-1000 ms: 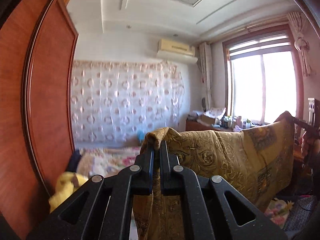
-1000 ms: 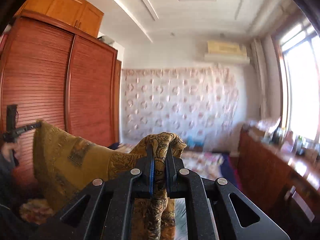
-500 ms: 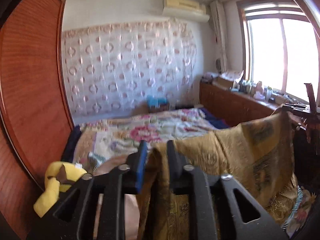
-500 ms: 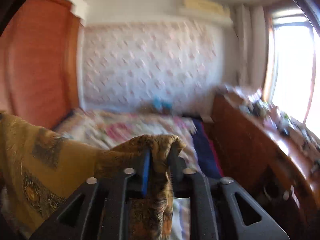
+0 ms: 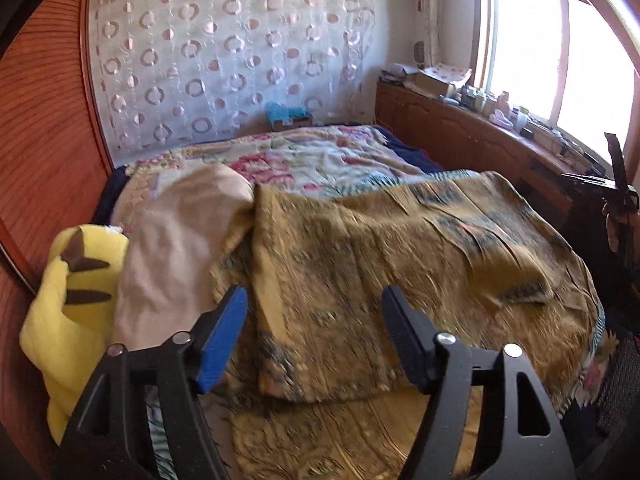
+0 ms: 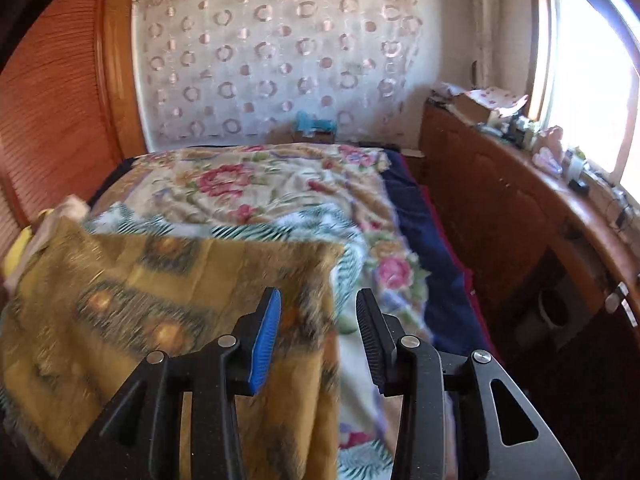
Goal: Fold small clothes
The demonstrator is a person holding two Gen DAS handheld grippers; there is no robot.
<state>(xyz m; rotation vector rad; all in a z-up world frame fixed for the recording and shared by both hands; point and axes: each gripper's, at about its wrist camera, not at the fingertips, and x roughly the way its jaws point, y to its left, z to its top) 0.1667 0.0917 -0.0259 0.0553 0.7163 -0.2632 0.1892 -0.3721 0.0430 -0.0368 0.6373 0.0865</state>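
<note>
Bed with floral cover [image 6: 248,184] occupies centre; louvred wooden wardrobe [image 5: 44,120] left, low wooden cabinet [image 6: 492,200] beneath bright window [image 5: 560,52] right.

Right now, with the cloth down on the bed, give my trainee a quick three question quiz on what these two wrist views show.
1. True or false: the left tongs are shut on the mustard patterned cloth.
2. Multiple choice: what lies right beside the cloth's left edge in the left wrist view? A) a blue box B) a beige garment with a yellow plush toy next to it C) a pillow
3. Fill in: in the right wrist view, the right tongs are ____, and the cloth lies on the ____ bedspread.

Key: 1 false, both tongs are open and hold nothing. 2 B. 3 open; floral.
</note>
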